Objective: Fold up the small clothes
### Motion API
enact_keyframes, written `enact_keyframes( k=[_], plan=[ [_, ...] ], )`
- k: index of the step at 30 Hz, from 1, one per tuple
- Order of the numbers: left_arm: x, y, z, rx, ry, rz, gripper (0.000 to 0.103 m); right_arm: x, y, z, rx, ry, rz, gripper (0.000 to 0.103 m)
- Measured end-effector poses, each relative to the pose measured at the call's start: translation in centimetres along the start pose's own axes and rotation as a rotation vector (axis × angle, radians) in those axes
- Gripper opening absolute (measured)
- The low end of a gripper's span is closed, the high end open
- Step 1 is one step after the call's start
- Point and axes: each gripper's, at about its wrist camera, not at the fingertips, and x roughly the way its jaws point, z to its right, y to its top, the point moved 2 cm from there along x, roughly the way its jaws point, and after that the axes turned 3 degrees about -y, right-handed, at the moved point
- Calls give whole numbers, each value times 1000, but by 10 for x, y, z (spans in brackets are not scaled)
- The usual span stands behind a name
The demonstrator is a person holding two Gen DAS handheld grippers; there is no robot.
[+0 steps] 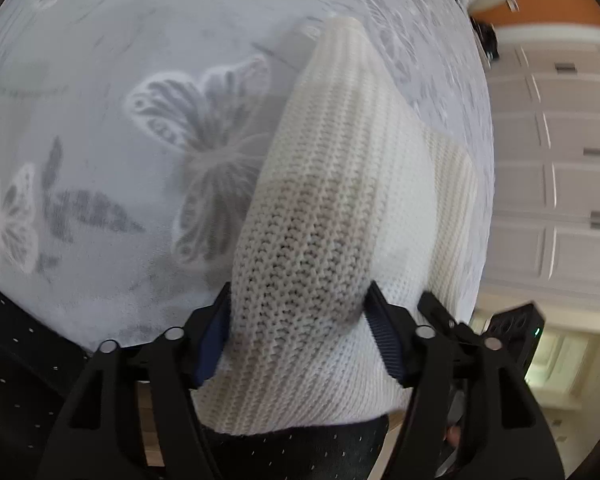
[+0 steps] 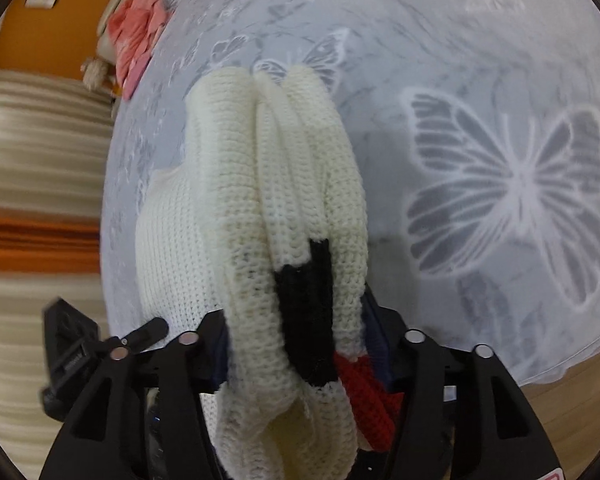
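A small cream knitted sweater [image 1: 340,184] hangs above a grey cloth with butterfly prints [image 1: 120,120]. My left gripper [image 1: 296,312] is shut on a bunched fold of it. In the right wrist view the sweater [image 2: 276,184] shows black and red knitted patches near the fingers. My right gripper [image 2: 296,332] is shut on several gathered layers of it. The far end of the sweater rests on or near the cloth [image 2: 500,80]. Each gripper's black body shows at the edge of the other's view.
A pink garment [image 2: 140,28] lies at the cloth's far left edge beside a small plush toy [image 2: 94,72]. White cabinet doors [image 1: 552,160] stand beyond the table on the left gripper's right. A striped beige surface [image 2: 40,160] lies to the right gripper's left.
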Motion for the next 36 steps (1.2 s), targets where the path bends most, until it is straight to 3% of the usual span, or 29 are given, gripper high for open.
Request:
enact_keyframes(
  k=[4, 6, 9, 12, 14, 16, 19, 27, 36],
  plan=[
    [-1, 10, -3, -15, 13, 46, 83, 6, 5, 0, 20, -14, -7, 68],
    [4, 20, -1, -5, 36, 53, 84, 8, 9, 0, 27, -15, -9, 71],
    [15, 24, 4, -14, 54, 23, 88, 18, 15, -2, 61, -1, -10, 76],
    [29, 26, 5, -21, 75, -28, 89, 23, 16, -2, 84, 14, -6, 75],
    [32, 25, 14, -6, 98, -36, 83, 21, 14, -5, 55, 10, 9, 61],
    [27, 21, 25, 60, 123, -22, 66, 15, 15, -11, 20, -2, 29, 53],
    [11, 14, 36, 117, 125, -3, 51, 0, 11, -22, -30, -21, 67, 48],
    [-43, -10, 78, 228, 90, 68, 47, -51, -1, -55, -110, -11, 165, 46],
    [-75, -38, 126, 387, 156, 108, 47, -95, -31, -75, -160, 18, 221, 46]
  ],
)
